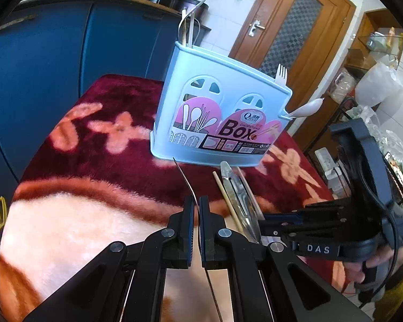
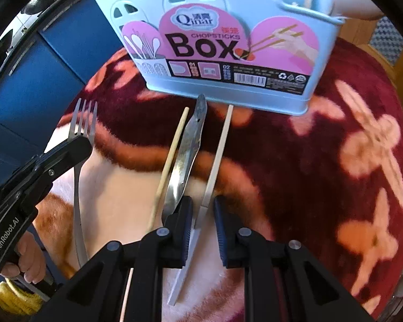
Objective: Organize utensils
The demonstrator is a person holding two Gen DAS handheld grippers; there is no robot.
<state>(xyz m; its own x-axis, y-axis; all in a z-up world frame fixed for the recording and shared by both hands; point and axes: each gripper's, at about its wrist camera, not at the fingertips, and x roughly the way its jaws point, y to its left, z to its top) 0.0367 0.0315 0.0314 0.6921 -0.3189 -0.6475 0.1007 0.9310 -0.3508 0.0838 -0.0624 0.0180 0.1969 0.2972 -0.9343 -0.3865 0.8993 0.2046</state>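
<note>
Left tool — clamped shut on the thin steel fork, at 9 o'clock in the right wrist view. Right tool — parted, astride the flat white plastic chopstick lying on the table's maroon flowered blanket; one pad touching it, the other apart. Step in hand, seemingly: picking up that stick. Next: close fully, lift, carry toward 12 o'clock into the light-blue plastic chopstick box, keeping clear of the wooden chopstick just beside at 11 o'clock.

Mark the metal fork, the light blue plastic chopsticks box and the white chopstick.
metal fork (image 2: 83,119): right wrist view, tines.
light blue plastic chopsticks box (image 1: 174,61): left wrist view, bare front wall.
white chopstick (image 2: 219,147): right wrist view, mid shaft.
</note>
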